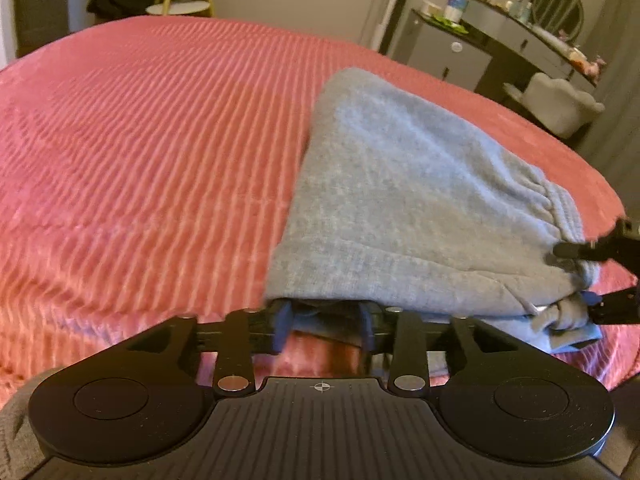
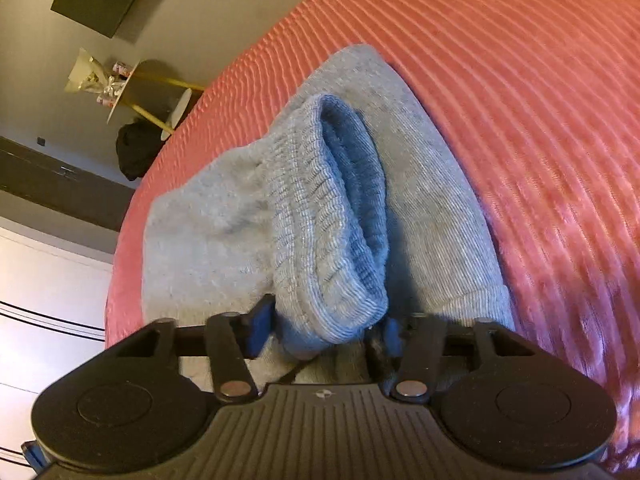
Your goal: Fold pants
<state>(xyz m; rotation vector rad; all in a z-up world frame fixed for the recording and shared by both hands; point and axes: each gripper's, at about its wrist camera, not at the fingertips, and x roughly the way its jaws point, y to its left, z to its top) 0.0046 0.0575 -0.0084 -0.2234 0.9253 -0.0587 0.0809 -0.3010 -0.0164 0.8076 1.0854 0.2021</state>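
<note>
Pants (image 1: 400, 200): folded grey bundle on the red bed (image 1: 140, 140).
Left tongs (image 1: 326, 326): clamped on the near hem.
Right tongs (image 2: 324, 330): apart, waistband (image 2: 320, 220) loose between them, running straight ahead.

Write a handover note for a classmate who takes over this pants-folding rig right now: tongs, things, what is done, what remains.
Left tongs: tips tucked under the near edge of the grey pants; cloth hides whether they grip.
Right tongs: open, with the ribbed band lying loose between the tips.
Things: the pants lie in a compact bundle on the pink bedspread, near its edge.
Done: the pants look folded over into layers.
Left: probably draw both tongs out without dragging the cloth, then flatten the raised band and square the bundle.
</note>
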